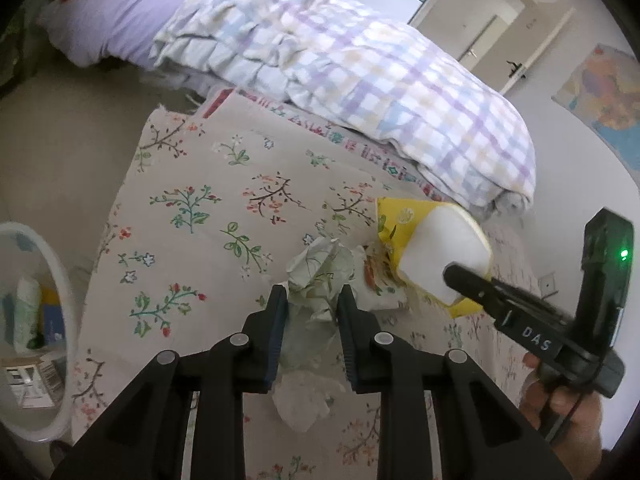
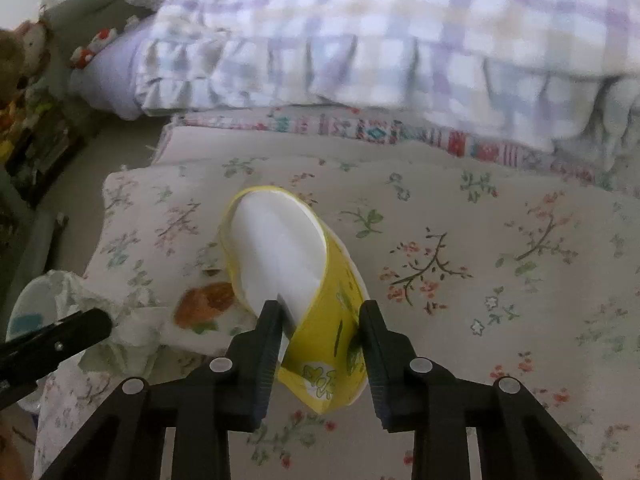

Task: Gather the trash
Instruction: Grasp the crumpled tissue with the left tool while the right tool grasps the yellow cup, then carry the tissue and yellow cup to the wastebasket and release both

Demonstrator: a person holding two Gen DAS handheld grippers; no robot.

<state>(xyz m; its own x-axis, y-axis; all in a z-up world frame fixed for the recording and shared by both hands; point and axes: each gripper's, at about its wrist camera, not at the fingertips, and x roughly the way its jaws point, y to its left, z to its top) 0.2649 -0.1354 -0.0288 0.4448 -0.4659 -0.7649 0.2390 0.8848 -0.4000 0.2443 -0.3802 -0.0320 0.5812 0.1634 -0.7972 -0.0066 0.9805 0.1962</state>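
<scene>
On the floral bedspread [image 1: 192, 240] lies a crumpled pale green and white paper [image 1: 320, 268], and my left gripper [image 1: 314, 300] is shut on it, one finger on each side. To its right a yellow paper cup [image 1: 440, 248] with a white inside lies tipped over, with my right gripper [image 1: 456, 280] at its rim. In the right wrist view the right gripper [image 2: 320, 320] is shut on the yellow cup [image 2: 280, 248], whose wall is squashed between the pads. The crumpled paper [image 2: 100, 312] and the left gripper's finger show at the left edge.
A flat napkin with an orange print [image 2: 204, 308] lies between the two pieces. A white wad [image 1: 300, 400] sits under my left gripper. A white round bin [image 1: 68, 280] holding packaging stands left of the bed. A checked duvet [image 1: 340, 60] is heaped behind. A hand [image 1: 560, 400] holds the right gripper.
</scene>
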